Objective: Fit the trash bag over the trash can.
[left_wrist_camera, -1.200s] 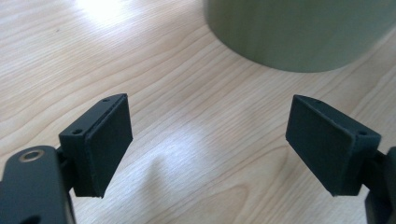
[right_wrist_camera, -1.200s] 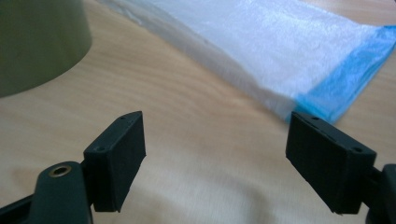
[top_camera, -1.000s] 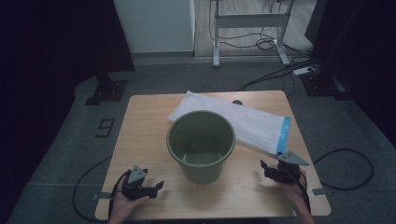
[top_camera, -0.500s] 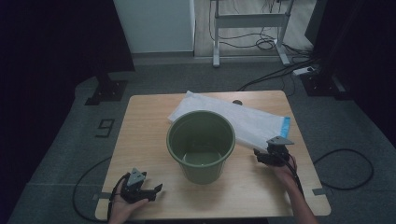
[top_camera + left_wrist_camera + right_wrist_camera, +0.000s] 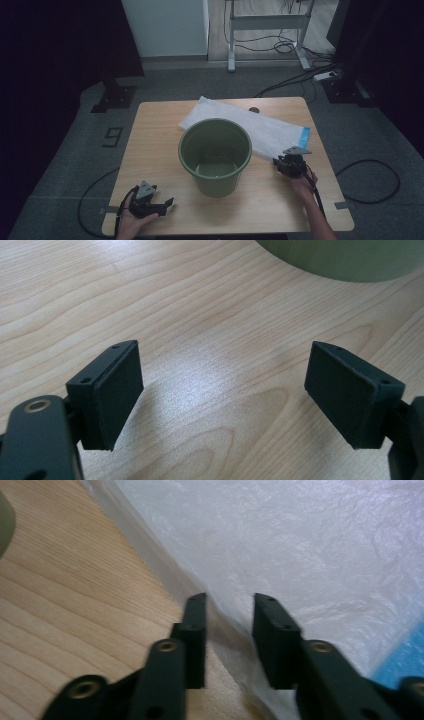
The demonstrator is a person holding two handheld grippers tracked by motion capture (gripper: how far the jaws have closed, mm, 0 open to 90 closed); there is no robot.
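On the tabletop [image 5: 150, 130] there is one green bucket [image 5: 215, 154], one white plastic bag [image 5: 260, 127] and one small dark round object [image 5: 254, 110] near the far edge. Two grippers: left gripper [image 5: 161, 206], right gripper [image 5: 280, 164].

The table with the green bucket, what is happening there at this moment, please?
A person holds a gripper in each hand at a wooden table. The right gripper, jaws a little apart, sits at the near edge of a white plastic bag lying flat behind an empty green bucket; the edge runs between the jaws, not yet pinched. The left gripper rests wide open over bare wood at the front left, holding nothing.
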